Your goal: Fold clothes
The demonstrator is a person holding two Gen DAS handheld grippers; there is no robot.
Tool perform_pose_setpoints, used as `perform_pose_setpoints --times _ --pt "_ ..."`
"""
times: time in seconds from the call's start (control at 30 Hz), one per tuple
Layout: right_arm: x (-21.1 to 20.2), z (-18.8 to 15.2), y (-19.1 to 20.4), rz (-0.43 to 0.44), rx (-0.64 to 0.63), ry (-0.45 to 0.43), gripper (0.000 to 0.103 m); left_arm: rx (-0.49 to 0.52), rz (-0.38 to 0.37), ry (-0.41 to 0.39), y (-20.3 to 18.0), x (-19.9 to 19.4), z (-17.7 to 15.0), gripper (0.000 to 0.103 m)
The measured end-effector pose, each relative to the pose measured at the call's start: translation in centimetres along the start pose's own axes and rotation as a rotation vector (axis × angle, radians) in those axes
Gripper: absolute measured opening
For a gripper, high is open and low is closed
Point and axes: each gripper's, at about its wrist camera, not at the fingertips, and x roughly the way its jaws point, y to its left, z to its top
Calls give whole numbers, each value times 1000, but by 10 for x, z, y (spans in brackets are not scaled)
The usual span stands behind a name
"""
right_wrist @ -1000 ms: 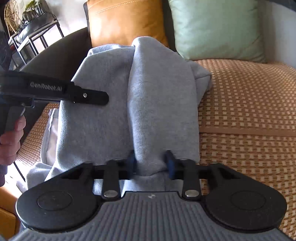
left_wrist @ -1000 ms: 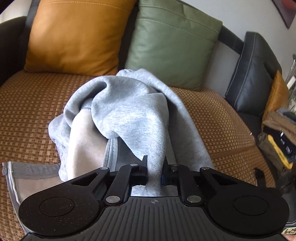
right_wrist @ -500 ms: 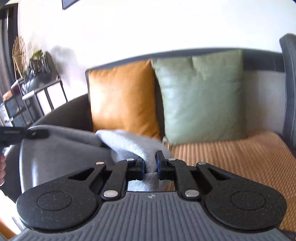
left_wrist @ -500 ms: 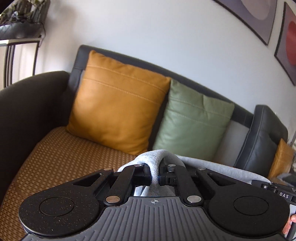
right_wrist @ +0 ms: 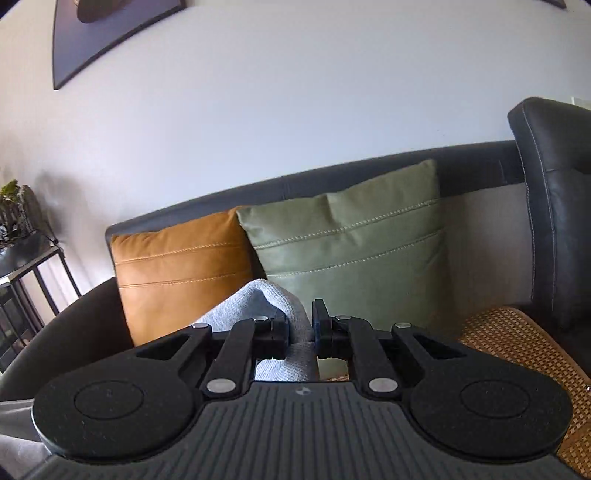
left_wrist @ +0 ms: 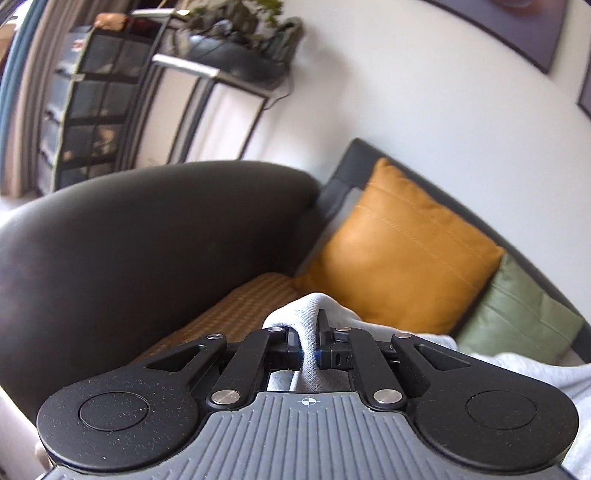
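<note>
the grey sweatshirt [left_wrist: 310, 314] is bunched between the jaws of the left tool [left_wrist: 309, 341], which is clamped tight on it, its cloth trailing off to the right. in the right wrist view another fold of the sweatshirt [right_wrist: 258, 299] is pinched in the right tool [right_wrist: 300, 334]. it hangs above a sofa [left_wrist: 147, 236] with a woven brown seat [right_wrist: 517, 332], a mustard cushion [left_wrist: 399, 251] and a green cushion [right_wrist: 351, 251]. behind are a white wall [right_wrist: 295, 110], framed pictures [right_wrist: 110, 29] and a dark shelf [left_wrist: 92, 103].
</note>
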Motion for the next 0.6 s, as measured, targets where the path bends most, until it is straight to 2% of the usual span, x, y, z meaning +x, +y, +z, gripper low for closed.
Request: perform_pose_setpoints --times 0.17,0.23,0.33,0.4,0.43,0.47,0.5,0.53,0.57,0.6 --pt "62 -51 -13 -166 -52 110 13 -19 193 80 56 48 -32 0" --pt "88 -82 -27 -261 -73 176 13 -23 226 102 71 60 -46 0" --pt "120 -131 -64 -405 -25 296 13 32 250 134 77 69 -64 1" --pt "129 -161 -92 -454 29 381 15 49 230 158 77 71 -71 14" --pt "128 -173 -101 -458 47 407 20 54 223 162 76 69 -74 26" --pt "125 -184 -109 -453 60 425 24 59 213 163 76 64 -76 29" --pt "119 -189 -113 -446 59 426 25 63 201 161 75 58 -77 32" --pt "112 -193 -115 -438 51 419 30 65 186 159 76 52 -79 39" --pt "102 -195 -115 -430 35 402 40 61 169 156 78 44 -83 51" --pt "88 -194 -112 -416 19 372 47 53 153 154 79 33 -84 57"
